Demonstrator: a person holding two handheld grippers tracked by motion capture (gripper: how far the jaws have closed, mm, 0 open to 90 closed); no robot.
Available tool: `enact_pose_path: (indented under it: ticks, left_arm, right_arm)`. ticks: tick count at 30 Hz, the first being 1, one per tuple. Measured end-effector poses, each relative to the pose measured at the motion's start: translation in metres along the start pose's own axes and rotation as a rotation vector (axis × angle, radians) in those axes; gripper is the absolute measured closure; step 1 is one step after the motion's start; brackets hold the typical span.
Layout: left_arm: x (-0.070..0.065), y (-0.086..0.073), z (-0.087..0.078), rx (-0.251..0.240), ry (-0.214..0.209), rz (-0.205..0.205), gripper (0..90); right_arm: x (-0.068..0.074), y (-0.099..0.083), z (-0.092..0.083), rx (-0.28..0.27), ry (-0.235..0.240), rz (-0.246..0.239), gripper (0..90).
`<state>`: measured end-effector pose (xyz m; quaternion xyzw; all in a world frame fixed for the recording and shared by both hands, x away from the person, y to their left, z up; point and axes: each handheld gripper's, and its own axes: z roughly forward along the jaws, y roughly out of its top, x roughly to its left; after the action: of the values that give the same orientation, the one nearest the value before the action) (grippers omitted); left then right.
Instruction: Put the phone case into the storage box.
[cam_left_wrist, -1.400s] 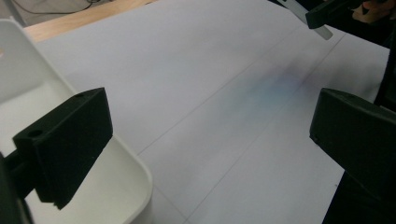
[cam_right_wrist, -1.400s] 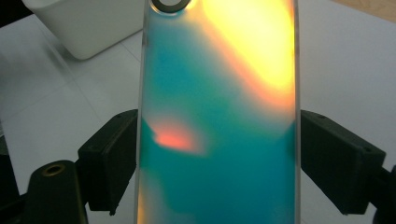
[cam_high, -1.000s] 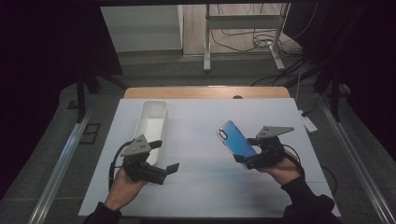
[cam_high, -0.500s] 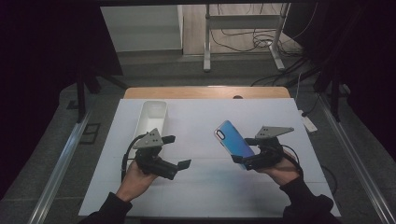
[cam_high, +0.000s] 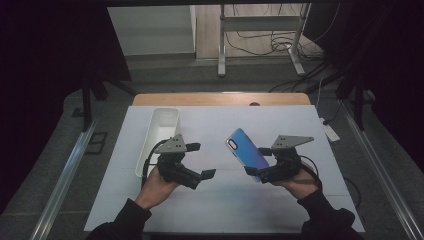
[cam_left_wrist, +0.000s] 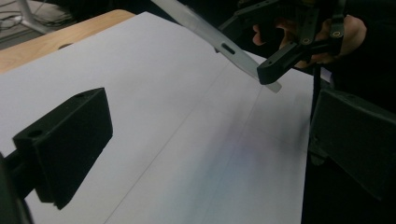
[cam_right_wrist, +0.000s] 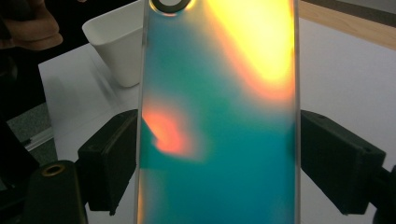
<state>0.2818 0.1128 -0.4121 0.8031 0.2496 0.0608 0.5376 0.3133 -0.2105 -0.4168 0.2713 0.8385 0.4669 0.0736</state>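
Overhead, the phone (cam_high: 246, 153) is held clamped edgewise in the right gripper (cam_high: 254, 172) above the tabletop's (cam_high: 300, 125) right half, tilted for handover. Alongside, the left gripper's (cam_left_wrist: 205, 140) jaws are seen apart, aimed at it.

In the right gripper view, the phone case (cam_right_wrist: 217, 112) is cut off by the top and bottom edges, so neither end shows, and it hides the white tray (cam_right_wrist: 116, 46) behind it except for one corner. In the left gripper view, the same case (cam_left_wrist: 215, 42) appears edge-on, its upper end cut off by the top edge. In the high view, the left gripper (cam_high: 202, 172) hides the near end of the tray (cam_high: 160, 130).
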Motion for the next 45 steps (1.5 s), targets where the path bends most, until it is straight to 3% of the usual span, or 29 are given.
enact_pose_path:
  ticks: [15, 26, 34, 39, 45]
  left_arm:
    - [0.001, 0.008, 0.018, -0.005, -0.074, 0.000, 0.0]
    - [0.002, 0.016, 0.031, 0.007, -0.162, 0.017, 0.0]
    - [0.002, 0.019, 0.038, 0.010, -0.202, 0.016, 0.5]
    - [0.004, 0.018, 0.037, 0.004, -0.216, 0.011, 8.3]
    - [0.007, 0.014, 0.033, -0.011, -0.265, -0.003, 34.4]
  right_arm:
    - [0.009, 0.004, 0.001, -0.026, 0.044, -0.017, 17.2]
    - [0.013, 0.006, 0.001, -0.046, 0.073, -0.010, 17.2]
    - [0.017, 0.007, 0.001, -0.052, 0.091, -0.012, 17.2]
    - [0.018, 0.007, 0.001, -0.053, 0.092, -0.016, 17.2]
    - [0.018, 0.007, 0.000, -0.057, 0.102, -0.013, 17.2]
